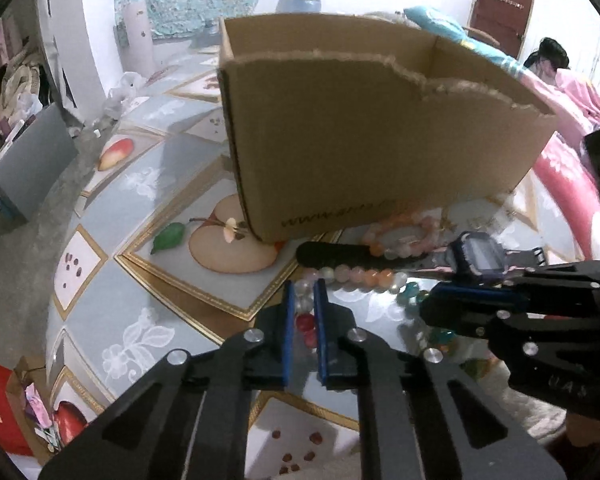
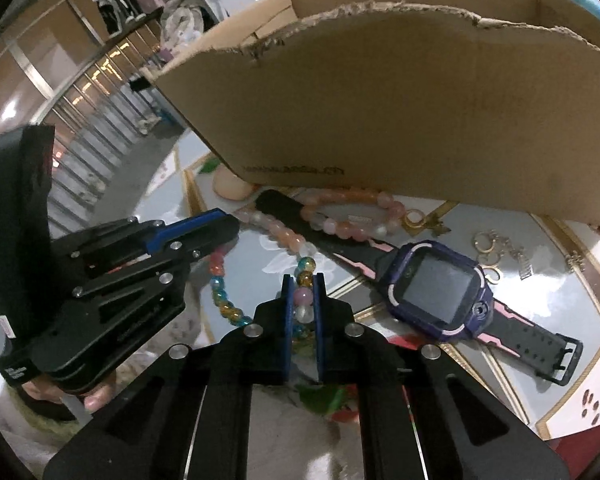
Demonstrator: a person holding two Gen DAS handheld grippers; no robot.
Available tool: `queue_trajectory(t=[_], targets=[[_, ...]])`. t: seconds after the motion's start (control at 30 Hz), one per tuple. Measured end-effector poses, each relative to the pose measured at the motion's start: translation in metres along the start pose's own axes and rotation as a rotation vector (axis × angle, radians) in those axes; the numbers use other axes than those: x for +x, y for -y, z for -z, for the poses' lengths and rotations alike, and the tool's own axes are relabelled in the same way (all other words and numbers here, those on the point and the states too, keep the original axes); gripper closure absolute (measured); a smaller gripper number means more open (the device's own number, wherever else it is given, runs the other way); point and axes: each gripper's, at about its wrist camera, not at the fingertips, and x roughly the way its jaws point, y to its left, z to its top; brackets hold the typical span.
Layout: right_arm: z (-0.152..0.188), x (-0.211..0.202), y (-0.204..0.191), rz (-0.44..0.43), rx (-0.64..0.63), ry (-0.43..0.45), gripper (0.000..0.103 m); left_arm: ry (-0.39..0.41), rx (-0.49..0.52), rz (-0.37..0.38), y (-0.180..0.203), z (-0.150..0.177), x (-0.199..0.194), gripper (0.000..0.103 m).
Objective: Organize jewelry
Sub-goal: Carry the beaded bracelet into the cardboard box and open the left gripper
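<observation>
My left gripper (image 1: 304,285) is shut on a strand of pale and red beads (image 1: 305,322) lying on the table. My right gripper (image 2: 303,279) is shut on a multicoloured bead bracelet (image 2: 220,300), with amber, pink and white beads between its pads. Whether both hold the same strand I cannot tell. A peach and pink bead bracelet (image 2: 352,230) lies just beyond, against a torn cardboard box (image 2: 400,120). A purple and black watch (image 2: 436,288) lies to the right of my right gripper. The two grippers are close together, side by side.
Small gold rings and charms (image 2: 488,244) lie near the box's right corner. The table (image 1: 148,184) has a glossy cloth with fruit prints. A person in pink (image 1: 572,88) is at the far right. The floor drops away to the left.
</observation>
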Motion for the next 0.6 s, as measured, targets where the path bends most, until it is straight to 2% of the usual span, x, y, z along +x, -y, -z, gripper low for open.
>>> queue_trajectory(t=[0.3,0.47,0.6], targets=[[-0.013,-0.031,-0.014,-0.094,-0.034,0.044,0.096,0.085,-0.066,0.044,0.001,-0.011,-0.056,0.094],[-0.038,-0.073,-0.024,-0.139,-0.097,0.142,0.096,0.211,-0.058,0.068,0.007,-0.049,-0.102,0.094],[-0.083,-0.098,-0.023,-0.146,-0.137,0.231,0.096,0.301,-0.023,0.069,0.013,-0.091,-0.12,0.094]])
